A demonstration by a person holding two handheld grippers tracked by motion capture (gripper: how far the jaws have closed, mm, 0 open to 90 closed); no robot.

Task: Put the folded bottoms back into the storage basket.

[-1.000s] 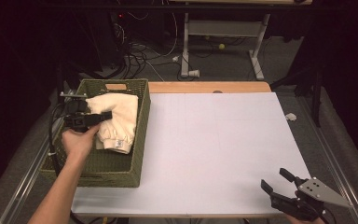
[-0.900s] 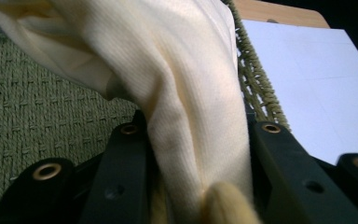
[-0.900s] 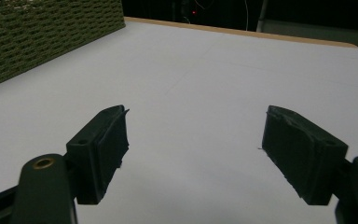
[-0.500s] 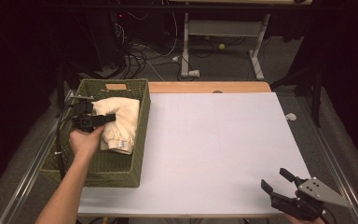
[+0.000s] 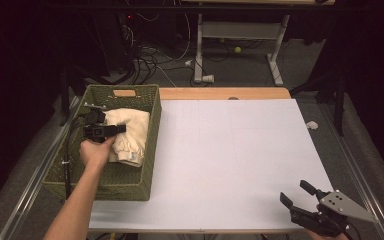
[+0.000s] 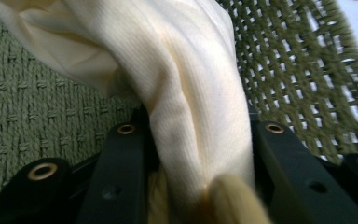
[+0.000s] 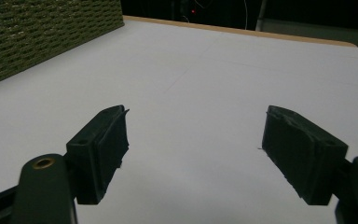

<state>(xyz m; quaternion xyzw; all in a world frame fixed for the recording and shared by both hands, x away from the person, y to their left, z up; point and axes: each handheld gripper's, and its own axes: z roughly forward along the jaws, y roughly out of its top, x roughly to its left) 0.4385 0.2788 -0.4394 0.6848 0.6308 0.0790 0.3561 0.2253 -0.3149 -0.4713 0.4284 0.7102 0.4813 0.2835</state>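
Note:
A cream cloth [image 5: 132,135] lies bunched inside a green woven basket [image 5: 152,150] at the table's left. My left gripper [image 5: 122,129] reaches into the basket from the person's left hand and is shut on a fold of the cloth. In the left gripper view the cream cloth [image 6: 191,93] fills the gap between both black jaws, which have just eased apart slightly, with the basket [image 6: 298,70] weave behind it. My right gripper [image 5: 294,191] hovers open over the white table's near right corner; the right gripper [image 7: 196,126] has nothing between its pads.
The white table top [image 5: 230,150] spreads right of the basket, with a wooden strip [image 5: 225,93] along its far edge. A small white object [image 5: 311,124] lies by the right edge. Cables and table legs stand on the dark floor beyond.
My left gripper has sunk a little into the basket with the cloth in it. The right gripper has stayed where it was.

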